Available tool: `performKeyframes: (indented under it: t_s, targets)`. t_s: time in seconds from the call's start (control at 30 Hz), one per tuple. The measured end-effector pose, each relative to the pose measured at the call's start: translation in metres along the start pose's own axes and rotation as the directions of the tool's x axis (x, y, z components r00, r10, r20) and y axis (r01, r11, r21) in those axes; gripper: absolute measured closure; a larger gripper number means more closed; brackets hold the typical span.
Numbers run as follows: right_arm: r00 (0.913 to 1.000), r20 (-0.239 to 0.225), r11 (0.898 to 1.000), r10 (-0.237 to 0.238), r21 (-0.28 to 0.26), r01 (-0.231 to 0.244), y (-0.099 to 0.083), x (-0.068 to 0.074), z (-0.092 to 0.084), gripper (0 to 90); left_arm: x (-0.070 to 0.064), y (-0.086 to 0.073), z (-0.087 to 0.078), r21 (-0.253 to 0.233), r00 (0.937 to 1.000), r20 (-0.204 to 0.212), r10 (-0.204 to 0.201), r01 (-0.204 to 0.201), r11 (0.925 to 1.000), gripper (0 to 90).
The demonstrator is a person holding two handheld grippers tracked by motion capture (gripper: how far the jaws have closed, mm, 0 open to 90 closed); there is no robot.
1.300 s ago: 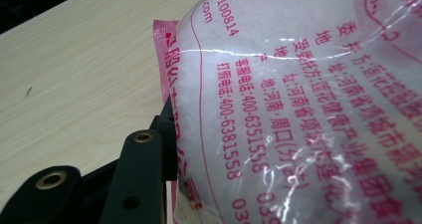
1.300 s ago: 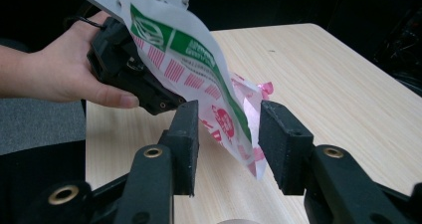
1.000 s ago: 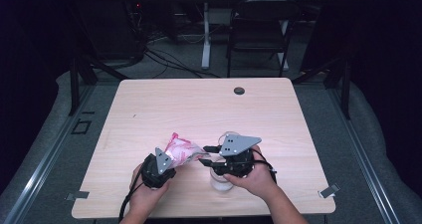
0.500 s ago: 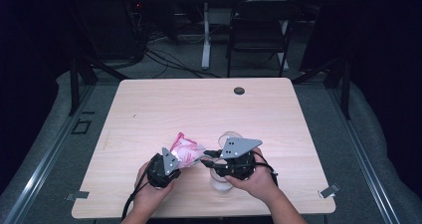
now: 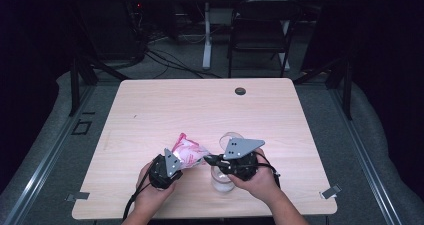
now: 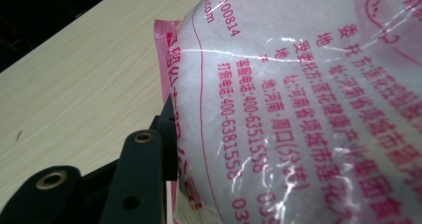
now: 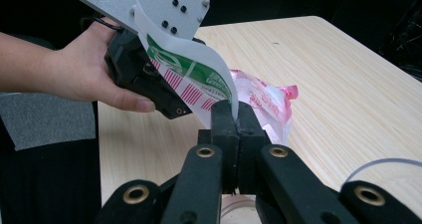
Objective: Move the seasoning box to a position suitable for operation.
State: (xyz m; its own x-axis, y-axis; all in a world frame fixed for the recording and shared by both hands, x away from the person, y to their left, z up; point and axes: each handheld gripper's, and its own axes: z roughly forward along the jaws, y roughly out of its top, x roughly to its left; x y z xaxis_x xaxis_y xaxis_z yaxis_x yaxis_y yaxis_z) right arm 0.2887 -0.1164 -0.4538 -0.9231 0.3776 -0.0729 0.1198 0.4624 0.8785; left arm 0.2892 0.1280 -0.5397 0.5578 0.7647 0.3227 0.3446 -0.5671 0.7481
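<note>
Bare table (image 5: 150, 110) beyond pink bag (image 5: 189, 152)

One desk (image 5: 150, 110) is carrying the items. One pink-printed plastic bag (image 5: 189, 152) is resting between two hand-held grippers: one left gripper (image 5: 172, 161) and one right gripper (image 5: 209, 159). One clear glass jar (image 5: 222, 181) is standing below the right gripper. One black grommet (image 5: 240, 91) is sitting near the far edge. One folding chair (image 5: 260, 30) is standing behind.
</note>
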Motion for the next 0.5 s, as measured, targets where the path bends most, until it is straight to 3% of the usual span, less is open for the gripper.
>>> performKeyframes:
  t_s: [0.5]
  targets:
    - [0.9998,0.018,1.000,0.007,-0.001,-0.007,-0.0011,-0.0014,-0.0043,90.0,-0.0008,0.0040,0.0031,-0.013,1.0000,0.007,0.004,-0.004,0.9999,58.7]
